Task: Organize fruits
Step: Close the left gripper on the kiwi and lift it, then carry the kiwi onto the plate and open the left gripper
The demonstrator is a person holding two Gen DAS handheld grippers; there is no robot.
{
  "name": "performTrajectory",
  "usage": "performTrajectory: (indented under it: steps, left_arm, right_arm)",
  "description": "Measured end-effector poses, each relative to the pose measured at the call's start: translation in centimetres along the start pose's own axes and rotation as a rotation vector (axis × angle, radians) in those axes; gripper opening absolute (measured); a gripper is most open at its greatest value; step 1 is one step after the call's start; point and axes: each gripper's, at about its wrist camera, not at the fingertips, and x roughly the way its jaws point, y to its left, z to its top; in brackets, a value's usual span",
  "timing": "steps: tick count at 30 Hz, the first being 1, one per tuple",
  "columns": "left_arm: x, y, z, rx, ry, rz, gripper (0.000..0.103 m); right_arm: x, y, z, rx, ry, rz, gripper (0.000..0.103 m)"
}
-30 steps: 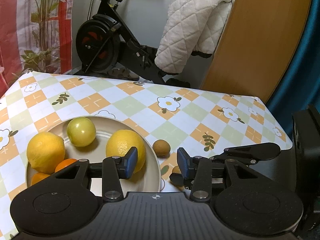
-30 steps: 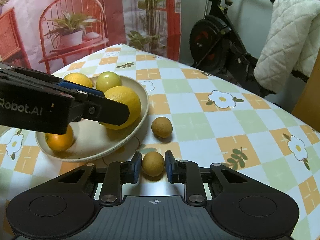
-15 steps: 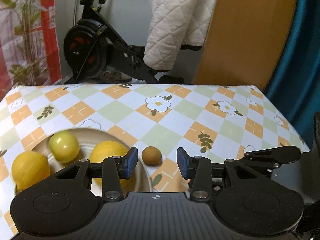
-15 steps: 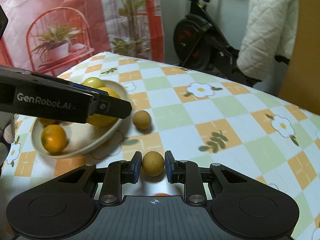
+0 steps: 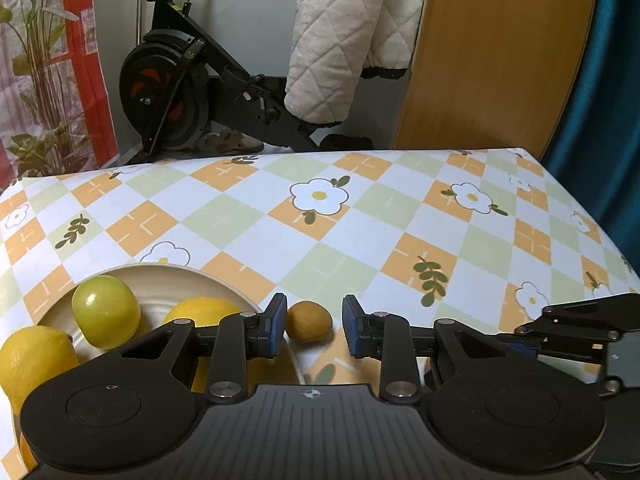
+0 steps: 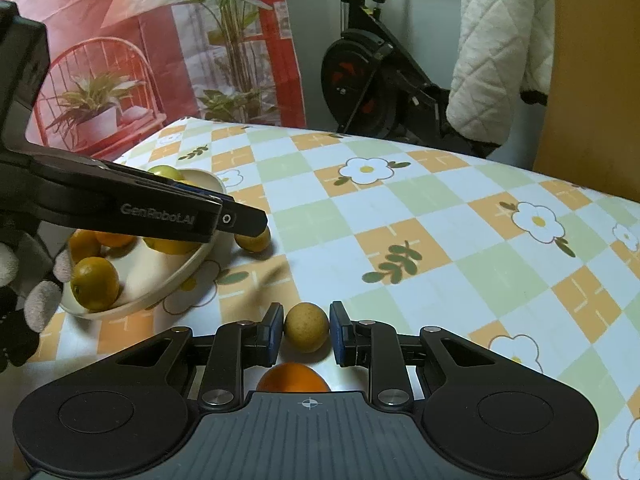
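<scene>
The right gripper (image 6: 306, 333) grips a small brown fruit (image 6: 306, 332) at its middle – light, round, firm I think, so it may roll. The left gripper (image 5: 314, 330) is closing around another fruit (image 5: 309, 321), pads not yet pressing, at 3 o'clock of the bowl (image 5: 224, 280).

The tabletop (image 5: 360, 216) has a smooth printed cover; the bowl (image 5: 224, 280) looks glazed ceramic; the quilted jacket (image 5: 340, 32) is soft cloth.
</scene>
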Motion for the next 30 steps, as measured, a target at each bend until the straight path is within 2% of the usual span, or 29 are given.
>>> performTrajectory:
  steps: [4, 14, 21, 30]
  left_arm:
    - [0.5, -0.2, 0.2, 0.020, 0.009, 0.018, 0.032]
    - [1.4, -2.4, 0.1, 0.171, 0.049, 0.106, 0.032]
    - [0.2, -2.9, -0.6, 0.147, 0.063, 0.026, 0.030]
    - [-2.2, -3.6, -2.2, 0.076, 0.038, -0.007, 0.030]
  right_arm:
    - [0.0, -0.1, -0.1, 0.001, -0.003, 0.001, 0.023]
    - [-0.4, -0.4, -0.4, 0.029, -0.014, 0.009, 0.023]
    - [-0.9, -0.4, -0.5, 0.044, -0.029, 0.012, 0.023]
    - [-2.0, -0.9, -0.9, 0.076, -0.052, 0.003, 0.022]
